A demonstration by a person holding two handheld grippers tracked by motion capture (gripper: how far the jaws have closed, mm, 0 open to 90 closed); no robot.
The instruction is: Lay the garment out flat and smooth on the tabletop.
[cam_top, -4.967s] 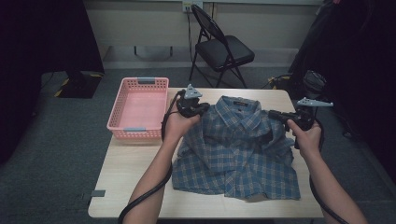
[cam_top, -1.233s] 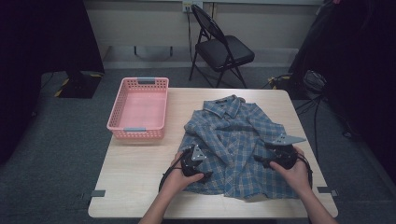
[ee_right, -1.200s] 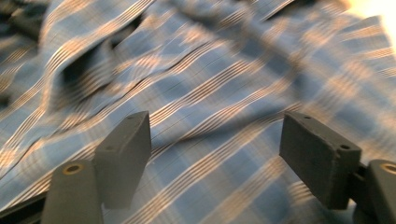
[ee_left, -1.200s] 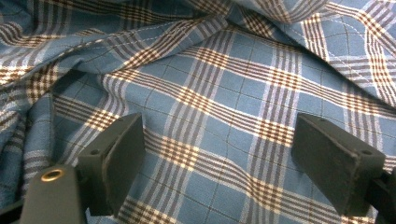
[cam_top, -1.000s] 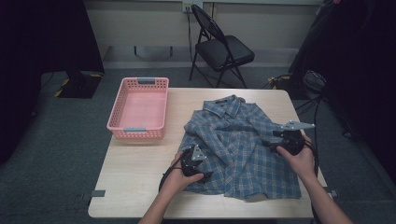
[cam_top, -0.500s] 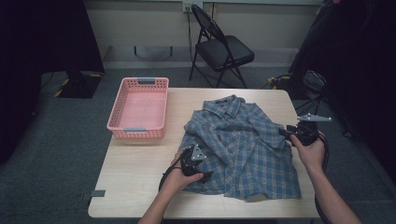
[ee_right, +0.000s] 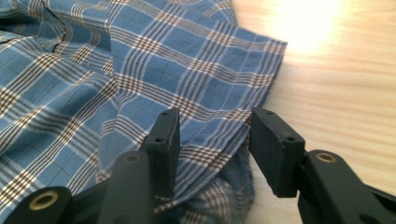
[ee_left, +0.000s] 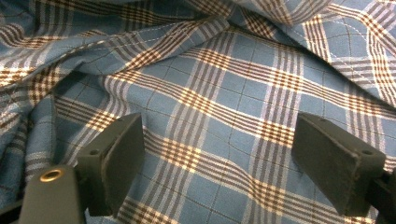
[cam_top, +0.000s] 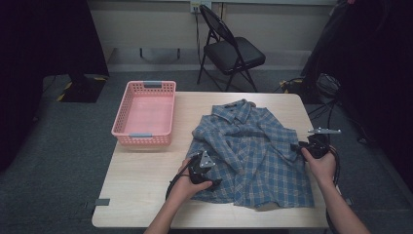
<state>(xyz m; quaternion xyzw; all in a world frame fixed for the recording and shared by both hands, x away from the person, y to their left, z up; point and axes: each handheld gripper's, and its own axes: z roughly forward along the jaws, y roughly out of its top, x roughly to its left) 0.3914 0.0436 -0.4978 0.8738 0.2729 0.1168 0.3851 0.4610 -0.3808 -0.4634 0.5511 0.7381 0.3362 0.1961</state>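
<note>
My left gripper [cam_top: 210, 171] hovered wide open over the blue plaid cotton shirt [cam_top: 253, 151] spread mid-table; my right gripper [ee_right: 212, 140], jaws parted, straddled its right edge. The pink plastic basket [cam_top: 144, 137] sat far left.

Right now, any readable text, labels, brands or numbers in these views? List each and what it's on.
None readable.
Shirt: plaid pattern only, no tag or label showing.
Pink basket: no print visible.
Left gripper and right gripper: jaws plain black, no markings.
Folding chair: no label visible.
</note>
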